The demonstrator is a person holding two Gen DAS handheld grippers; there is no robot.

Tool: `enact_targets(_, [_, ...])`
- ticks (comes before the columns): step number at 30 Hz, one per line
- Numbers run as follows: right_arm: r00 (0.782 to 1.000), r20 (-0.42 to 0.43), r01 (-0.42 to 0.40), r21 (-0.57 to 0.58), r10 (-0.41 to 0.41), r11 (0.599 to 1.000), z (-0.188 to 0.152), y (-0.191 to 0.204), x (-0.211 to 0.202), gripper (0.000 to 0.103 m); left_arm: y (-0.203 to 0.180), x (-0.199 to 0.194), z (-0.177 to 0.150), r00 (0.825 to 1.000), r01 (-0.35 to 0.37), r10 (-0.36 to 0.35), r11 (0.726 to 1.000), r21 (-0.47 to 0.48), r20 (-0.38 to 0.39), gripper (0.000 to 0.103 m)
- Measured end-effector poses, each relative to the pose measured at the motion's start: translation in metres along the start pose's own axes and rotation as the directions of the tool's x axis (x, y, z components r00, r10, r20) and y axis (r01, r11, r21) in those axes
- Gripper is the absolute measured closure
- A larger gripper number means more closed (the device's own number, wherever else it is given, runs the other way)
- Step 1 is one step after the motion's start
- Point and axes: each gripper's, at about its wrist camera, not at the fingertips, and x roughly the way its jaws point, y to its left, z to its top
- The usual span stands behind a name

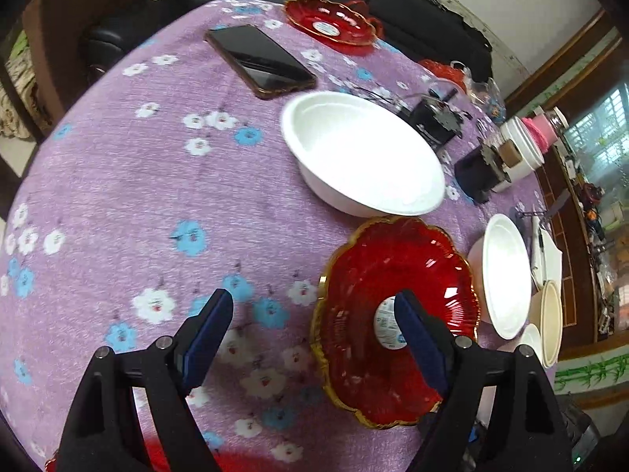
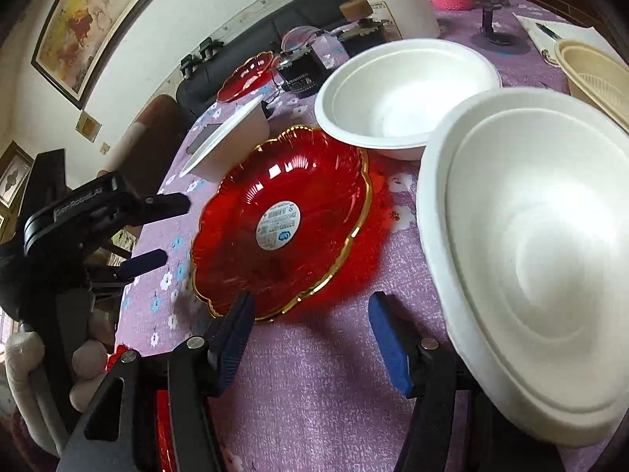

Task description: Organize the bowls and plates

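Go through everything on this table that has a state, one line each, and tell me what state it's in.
Near red glass plate: upright, empty, not gripped.
Far red glass plate: upright, empty.
Large white bowl: upright, empty.
Nearest white bowl: upright, empty.
Phone: flat, screen dark.
Left tool: open, holding nothing.
Right tool: open, holding nothing.

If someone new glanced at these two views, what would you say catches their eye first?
Most likely the red glass plate with the gold scalloped rim, sitting mid-table on the purple floral tablecloth with a sticker at its centre. Around it stand white foam bowls: one beyond it, one very close at the right of the right wrist view. The left gripper is open beside the plate, and the right gripper is open just short of it.
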Motion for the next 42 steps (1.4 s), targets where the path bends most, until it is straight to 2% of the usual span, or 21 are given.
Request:
enact_targets(4, [0.997, 0.062, 0.035, -0.009, -0.034, 0.999, -0.001, 0.006, 0.008, 0.038, -0.007, 0.020, -0.001, 0.999, 0.006, -0.005, 1.000, 0.024, -0.043, 0.021])
enact_targets(6, [0.993, 0.105, 0.051, -0.035, -0.047, 0.998, -0.001, 0.010, 0.010, 0.038, -0.010, 0.030, -0.001, 0.998, 0.003, 0.000, 0.999, 0.036, -0.063, 0.031])
enact_targets(7, [0.993, 0.113, 0.052, -0.045, -0.046, 0.998, -0.001, 0.011, 0.012, 0.038, -0.014, 0.030, 0.000, 0.999, -0.020, 0.022, 0.998, 0.058, -0.045, 0.034])
enact_targets(9, [0.994, 0.102, 0.042, -0.048, -0.037, 0.998, 0.000, 0.009, 0.015, 0.059, -0.023, 0.033, 0.000, 0.997, -0.032, 0.039, 0.994, 0.107, -0.067, 0.076])
enact_targets(10, [0.995, 0.098, 0.036, -0.038, -0.032, 0.999, 0.000, 0.007, 0.015, 0.068, -0.025, 0.033, -0.001, 0.996, -0.065, 0.073, 0.990, 0.122, -0.060, 0.080])
enact_targets(11, [0.995, 0.095, 0.030, -0.028, -0.027, 0.999, 0.001, 0.005, 0.015, 0.070, -0.025, 0.032, -0.002, 0.994, -0.082, 0.090, 0.988, 0.130, -0.056, 0.083])
enact_targets(17, [0.999, 0.036, -0.005, -0.005, 0.005, 1.000, 0.000, -0.001, 0.008, 0.075, -0.022, 0.017, -0.020, 0.987, -0.114, 0.130, 0.979, 0.170, -0.091, 0.084])
enact_targets(21, [0.997, -0.042, -0.058, 0.005, 0.058, 0.998, -0.015, -0.001, 0.001, 0.076, -0.018, 0.004, -0.041, 0.979, -0.153, 0.177, 0.967, 0.204, -0.103, 0.083])
enact_targets(22, [0.996, -0.055, -0.064, -0.003, 0.064, 0.998, -0.019, 0.000, -0.001, 0.076, -0.015, 0.002, -0.043, 0.980, -0.142, 0.165, 0.970, 0.195, -0.109, 0.082])
enact_targets(24, [0.994, -0.071, -0.078, -0.007, 0.077, 0.997, -0.024, 0.002, -0.002, 0.074, -0.009, 0.002, -0.041, 0.986, -0.095, 0.117, 0.981, 0.169, -0.122, 0.067])
enact_targets(25, [0.994, -0.071, -0.081, -0.002, 0.080, 0.997, -0.023, 0.001, -0.002, 0.074, -0.005, 0.002, -0.039, 0.989, -0.073, 0.090, 0.987, 0.142, -0.117, 0.065])
enact_targets(27, [0.993, -0.062, -0.098, 0.016, 0.099, 0.995, -0.019, -0.002, 0.000, 0.066, 0.003, -0.001, -0.034, 0.994, -0.056, 0.064, 0.995, 0.086, -0.091, 0.058])
enact_targets(29, [0.995, -0.033, -0.098, 0.042, 0.099, 0.994, -0.016, -0.006, -0.003, 0.053, 0.006, 0.001, -0.028, 0.996, -0.052, 0.056, 0.997, 0.065, -0.073, 0.055])
enact_targets(31, [0.997, 0.000, -0.081, 0.050, 0.081, 0.995, -0.011, -0.008, -0.003, 0.052, 0.006, 0.002, -0.024, 0.996, -0.058, 0.062, 0.996, 0.070, -0.062, 0.054])
enact_targets(34, [0.996, 0.006, -0.090, 0.069, 0.090, 0.994, -0.007, -0.011, 0.003, 0.052, -0.001, 0.005, -0.024, 0.996, -0.064, 0.069, 0.995, 0.081, -0.062, 0.051])
enact_targets(38, [0.996, 0.029, -0.086, 0.032, 0.085, 0.996, -0.003, -0.003, 0.009, 0.052, -0.013, 0.010, -0.027, 0.995, -0.073, 0.081, 0.988, 0.135, -0.051, 0.051])
enact_targets(40, [0.996, 0.037, -0.076, 0.005, 0.076, 0.997, -0.003, 0.000, 0.010, 0.052, -0.021, 0.013, -0.033, 0.993, -0.094, 0.104, 0.978, 0.186, -0.047, 0.051])
enact_targets(42, [0.997, 0.044, -0.069, -0.015, 0.069, 0.998, -0.004, 0.002, 0.010, 0.052, -0.029, 0.016, -0.038, 0.986, -0.146, 0.161, 0.957, 0.252, -0.036, 0.051])
